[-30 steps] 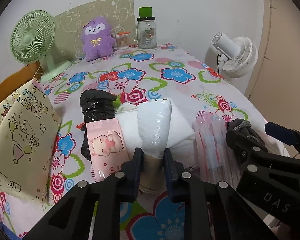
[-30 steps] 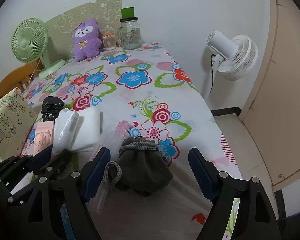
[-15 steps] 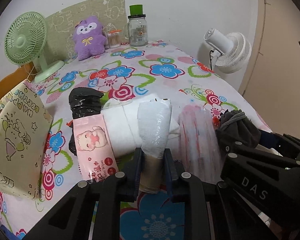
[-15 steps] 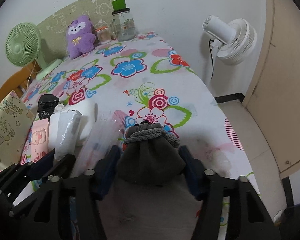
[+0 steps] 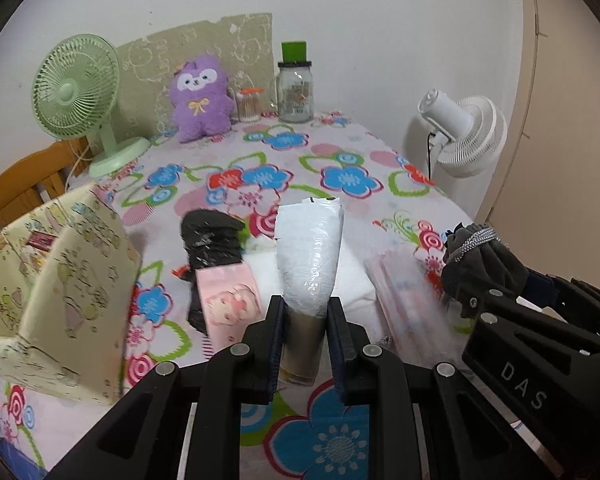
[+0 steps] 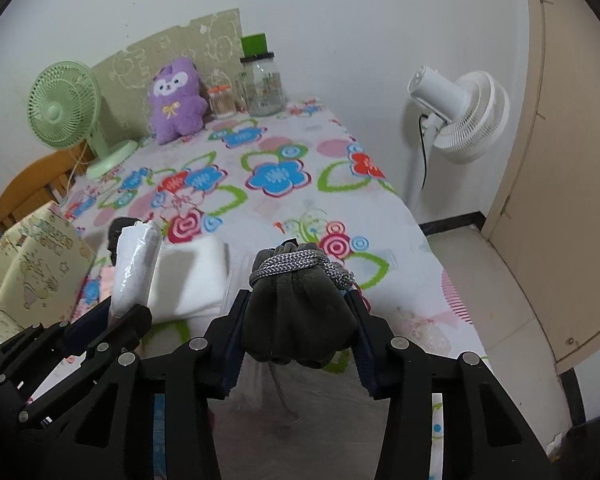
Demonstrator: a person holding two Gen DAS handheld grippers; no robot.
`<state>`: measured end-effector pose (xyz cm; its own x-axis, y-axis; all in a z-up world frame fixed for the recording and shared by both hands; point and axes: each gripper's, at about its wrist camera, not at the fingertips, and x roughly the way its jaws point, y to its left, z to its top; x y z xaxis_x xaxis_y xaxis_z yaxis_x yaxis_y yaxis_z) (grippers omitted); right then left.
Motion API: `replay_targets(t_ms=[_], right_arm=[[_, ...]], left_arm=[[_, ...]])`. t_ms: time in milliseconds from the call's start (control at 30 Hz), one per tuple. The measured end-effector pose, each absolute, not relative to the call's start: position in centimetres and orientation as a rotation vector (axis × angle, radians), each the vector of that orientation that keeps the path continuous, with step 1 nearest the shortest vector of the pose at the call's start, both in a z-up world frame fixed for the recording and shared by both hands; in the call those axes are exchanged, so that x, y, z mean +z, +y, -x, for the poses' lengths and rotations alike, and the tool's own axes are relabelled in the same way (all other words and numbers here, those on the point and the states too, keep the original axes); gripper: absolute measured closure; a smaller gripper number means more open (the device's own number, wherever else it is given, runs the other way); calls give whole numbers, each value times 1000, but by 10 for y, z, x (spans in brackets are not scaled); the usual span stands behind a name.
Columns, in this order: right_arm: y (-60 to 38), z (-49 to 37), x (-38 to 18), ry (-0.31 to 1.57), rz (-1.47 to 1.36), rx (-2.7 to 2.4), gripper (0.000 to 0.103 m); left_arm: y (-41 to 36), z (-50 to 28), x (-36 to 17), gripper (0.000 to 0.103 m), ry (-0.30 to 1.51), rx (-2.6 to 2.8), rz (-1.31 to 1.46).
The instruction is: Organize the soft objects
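Left gripper (image 5: 303, 320) clamped tight on the lower end of a white plastic-wrapped roll (image 5: 310, 252), roll tilted up and away over the flowered tablecloth (image 5: 268, 178). Right gripper (image 6: 296, 320) just closed in around a grey drawstring pouch (image 6: 296, 312), fingers (image 6: 234, 336) pressing both sides, pouch bulging between them, cord wound round its neck. Behind the roll, on the cloth: a folded white towel (image 6: 192, 276), a black plastic bundle (image 5: 212, 236) with a pink tissue pack (image 5: 230, 300) lying against it, and a clear packet with red stripes (image 5: 404, 300) just beside the pouch. Yellow cartoon-print bag (image 5: 60, 296) standing at the left edge. At the far end by the wall: green fan (image 5: 76, 88), purple plush toy (image 5: 202, 98), glass jar (image 5: 296, 92). White fan (image 6: 456, 116) standing past the table's right side.
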<state>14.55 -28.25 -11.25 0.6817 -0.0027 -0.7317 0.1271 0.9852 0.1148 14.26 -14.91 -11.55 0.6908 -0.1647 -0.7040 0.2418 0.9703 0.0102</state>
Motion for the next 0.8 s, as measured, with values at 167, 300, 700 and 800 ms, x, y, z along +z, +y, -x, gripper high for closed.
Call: replay_targets(t_ms=[167, 300, 700, 800], right_arm=[[-270, -140, -98, 790, -151, -51, 54], [-259, -135, -86, 763, -129, -43, 54], [-234, -120, -49, 699, -108, -22, 54], [-229, -115, -41, 686, -102, -16, 54]], left_arm=[[-139, -136, -100, 84, 748, -223, -93], [-131, -131, -89, 84, 732, -218, -84], [-105, -114, -55, 84, 666, -197, -72], [-100, -109, -49, 84, 655, -192, -69]])
